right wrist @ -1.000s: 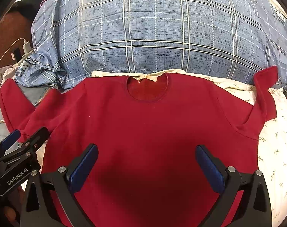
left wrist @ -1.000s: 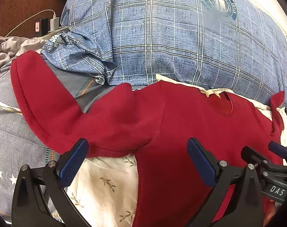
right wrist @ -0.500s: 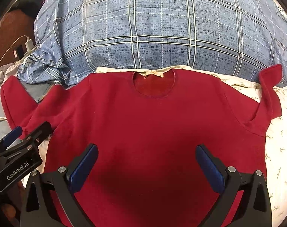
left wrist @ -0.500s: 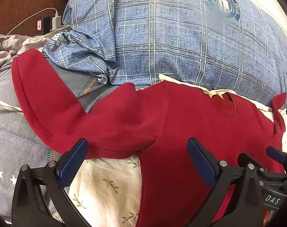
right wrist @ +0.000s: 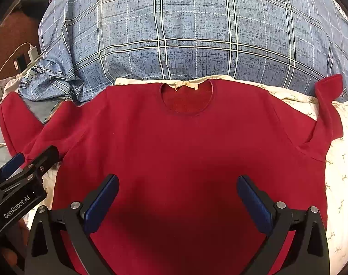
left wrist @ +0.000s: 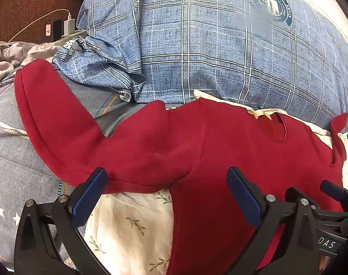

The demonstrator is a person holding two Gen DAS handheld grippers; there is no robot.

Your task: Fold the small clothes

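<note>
While both grippers' jaws gape wide, the red shirt lies against a plaid pillow.

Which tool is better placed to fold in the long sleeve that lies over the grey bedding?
The left tool, probably. It is open and hangs right at the lower edge of that sleeve of the red top. The right tool, also open, hangs over the middle of the body.
</note>
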